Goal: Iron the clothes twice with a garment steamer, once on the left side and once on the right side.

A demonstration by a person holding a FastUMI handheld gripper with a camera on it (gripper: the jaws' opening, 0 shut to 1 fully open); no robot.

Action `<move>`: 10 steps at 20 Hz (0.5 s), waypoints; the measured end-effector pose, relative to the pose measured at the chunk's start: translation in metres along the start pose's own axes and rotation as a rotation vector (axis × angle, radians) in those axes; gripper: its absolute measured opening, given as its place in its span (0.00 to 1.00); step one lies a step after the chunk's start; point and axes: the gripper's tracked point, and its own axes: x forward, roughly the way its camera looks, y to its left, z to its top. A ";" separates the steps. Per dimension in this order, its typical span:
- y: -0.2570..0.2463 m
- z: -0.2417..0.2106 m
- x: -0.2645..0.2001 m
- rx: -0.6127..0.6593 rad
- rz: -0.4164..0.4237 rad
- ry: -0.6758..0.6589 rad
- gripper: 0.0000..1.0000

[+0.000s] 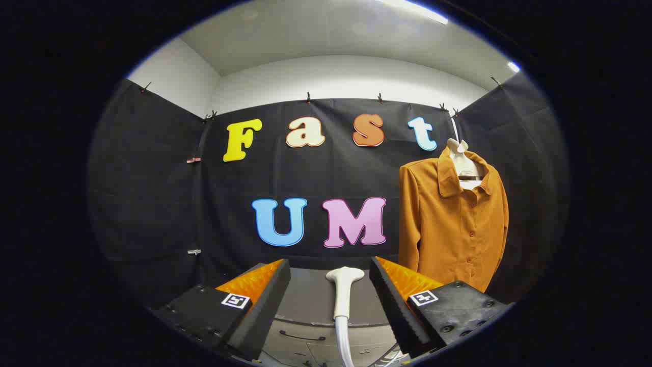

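gripper (330, 290): fingers apart, one white steamer (344, 285) between, untouched | one orange shirt (453, 224) hanging beyond

Fisheye cam rides on the gripper (330, 285), looking forward and level along its two spread fingers toward the booth's back wall. Close over the table (305, 300) edge; orange shirt (453, 224) hangs further off, ahead-right; ceiling above.

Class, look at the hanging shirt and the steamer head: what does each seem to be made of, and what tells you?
Shirt: likely a woven fabric, matte orange, judging by its soft folds and draped sleeves. Steamer head: probably moulded plastic, smooth glossy white with a rounded shape and soft highlights. It stands between the open tongs, untouched.
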 end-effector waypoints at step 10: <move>0.000 -0.001 -0.002 -0.020 -0.017 -0.016 0.98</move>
